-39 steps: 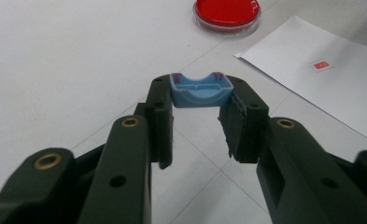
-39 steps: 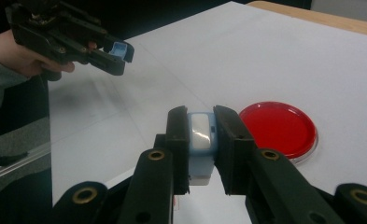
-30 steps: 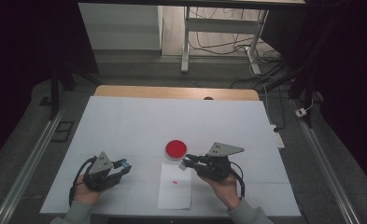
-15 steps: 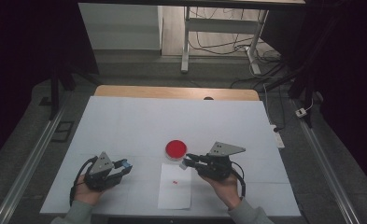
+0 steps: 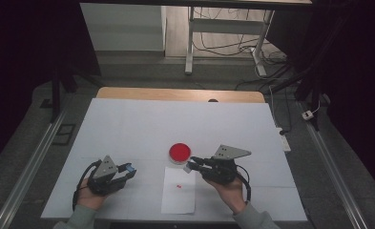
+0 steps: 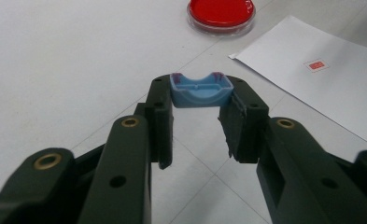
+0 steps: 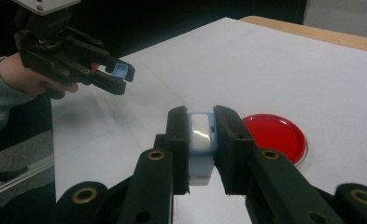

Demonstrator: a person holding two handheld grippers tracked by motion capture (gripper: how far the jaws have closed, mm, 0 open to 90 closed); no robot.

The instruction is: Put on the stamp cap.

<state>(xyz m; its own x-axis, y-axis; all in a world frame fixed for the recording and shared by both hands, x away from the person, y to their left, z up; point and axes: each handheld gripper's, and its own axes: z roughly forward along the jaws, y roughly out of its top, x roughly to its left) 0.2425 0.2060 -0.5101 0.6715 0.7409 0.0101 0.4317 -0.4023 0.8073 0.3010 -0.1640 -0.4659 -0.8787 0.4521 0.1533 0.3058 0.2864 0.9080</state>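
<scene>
My left gripper (image 6: pixel 201 122) pinches a small blue cap (image 6: pixel 201 89) at its tips. My right gripper (image 7: pixel 201 140) clamps a blue-and-white device (image 7: pixel 200 140). Just past it on the bench (image 5: pixel 128 124) sits a red dish (image 5: pixel 180 152), beside a paper sheet (image 5: pixel 178 198).

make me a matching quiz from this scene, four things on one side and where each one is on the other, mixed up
Things:
1. blue cap
2. blue-and-white stamp body
3. red dish
4. small red mark

Places:
A. printed on the white paper sheet
B. clamped in the right gripper
C. on the bare table, just beyond the sheet
D. held between the tips of the left gripper

Pairs: 1-D, 2-B, 3-C, 4-A
</scene>
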